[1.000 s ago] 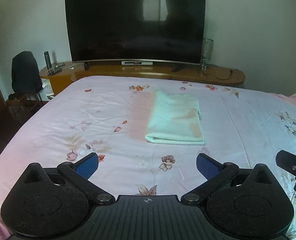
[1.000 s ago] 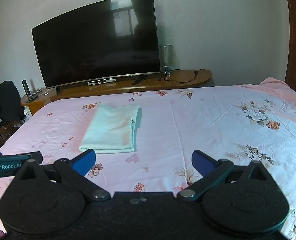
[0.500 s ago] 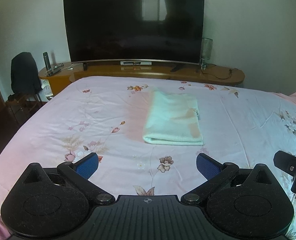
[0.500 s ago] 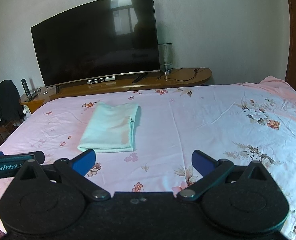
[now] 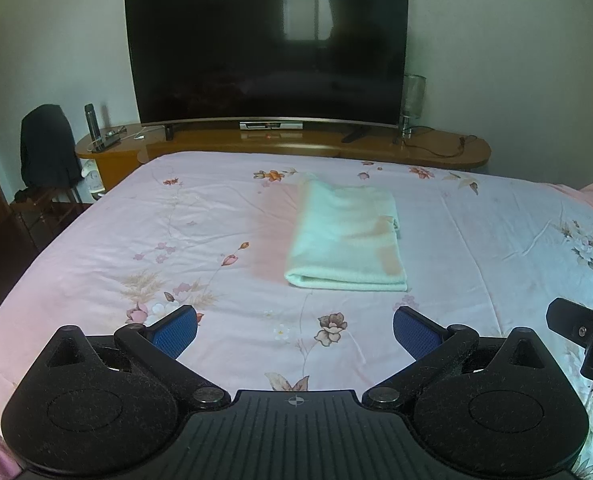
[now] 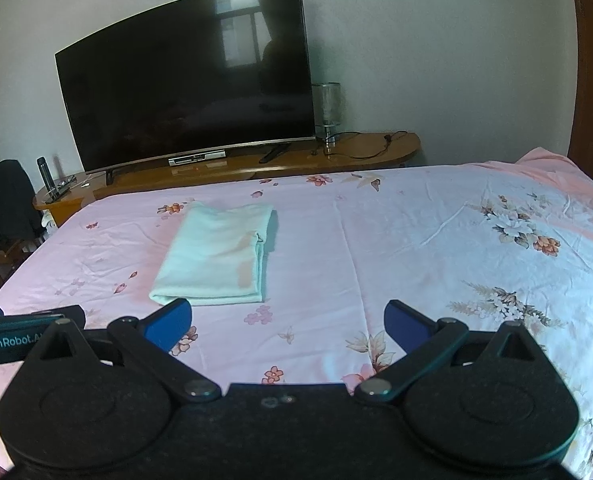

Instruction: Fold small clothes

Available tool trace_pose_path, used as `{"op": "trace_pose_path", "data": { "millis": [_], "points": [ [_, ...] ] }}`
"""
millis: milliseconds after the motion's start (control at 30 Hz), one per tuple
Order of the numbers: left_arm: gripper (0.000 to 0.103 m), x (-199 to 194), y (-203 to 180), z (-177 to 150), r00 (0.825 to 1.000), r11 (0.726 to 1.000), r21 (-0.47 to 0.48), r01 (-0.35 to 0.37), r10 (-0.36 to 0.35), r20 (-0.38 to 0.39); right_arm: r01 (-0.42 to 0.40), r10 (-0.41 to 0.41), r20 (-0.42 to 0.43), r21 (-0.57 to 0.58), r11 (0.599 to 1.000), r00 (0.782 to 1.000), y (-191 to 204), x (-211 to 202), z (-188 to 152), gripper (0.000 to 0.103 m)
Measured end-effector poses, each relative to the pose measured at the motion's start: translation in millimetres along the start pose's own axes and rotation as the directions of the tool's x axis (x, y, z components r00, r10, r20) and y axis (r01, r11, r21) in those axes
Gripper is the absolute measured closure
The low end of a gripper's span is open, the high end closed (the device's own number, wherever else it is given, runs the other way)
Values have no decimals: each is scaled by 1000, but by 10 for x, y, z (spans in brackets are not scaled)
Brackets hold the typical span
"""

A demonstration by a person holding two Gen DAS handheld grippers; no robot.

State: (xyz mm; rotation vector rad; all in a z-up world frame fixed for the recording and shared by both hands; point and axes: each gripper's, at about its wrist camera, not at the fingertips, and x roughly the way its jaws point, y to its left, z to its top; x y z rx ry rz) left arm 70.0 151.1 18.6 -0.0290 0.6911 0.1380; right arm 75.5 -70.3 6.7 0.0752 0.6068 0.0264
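A pale mint green cloth (image 5: 346,238) lies folded into a neat rectangle on the pink floral bedsheet (image 5: 176,240). It also shows in the right wrist view (image 6: 216,254), left of centre. My left gripper (image 5: 294,330) is open and empty, hovering above the sheet a little short of the cloth's near edge. My right gripper (image 6: 286,322) is open and empty, above the sheet to the right of the cloth's near edge. Part of the right gripper (image 5: 584,334) shows at the right edge of the left wrist view.
A large dark TV (image 5: 266,44) stands on a long wooden console (image 5: 436,150) beyond the bed's far edge. A glass lamp (image 5: 412,98) and a cable sit on the console. A chair with a dark garment (image 5: 46,148) stands at the left.
Both grippers have drifted slightly, so the cloth sits marginally lower and closer in each view. The cloth itself has not moved. Both jaws stay open.
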Motion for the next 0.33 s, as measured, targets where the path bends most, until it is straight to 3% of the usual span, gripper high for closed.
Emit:
{"op": "trace_pose_path", "data": {
  "millis": [200, 333],
  "points": [
    [0, 135, 49, -22, 996, 996, -22, 84, -83, 23, 0, 0, -11, -2, 1000, 1000, -5, 48, -9, 1],
    [0, 295, 66, -26, 996, 996, -12, 92, -92, 15, 12, -12, -30, -3, 1000, 999, -34, 132, -17, 1]
  ]
}}
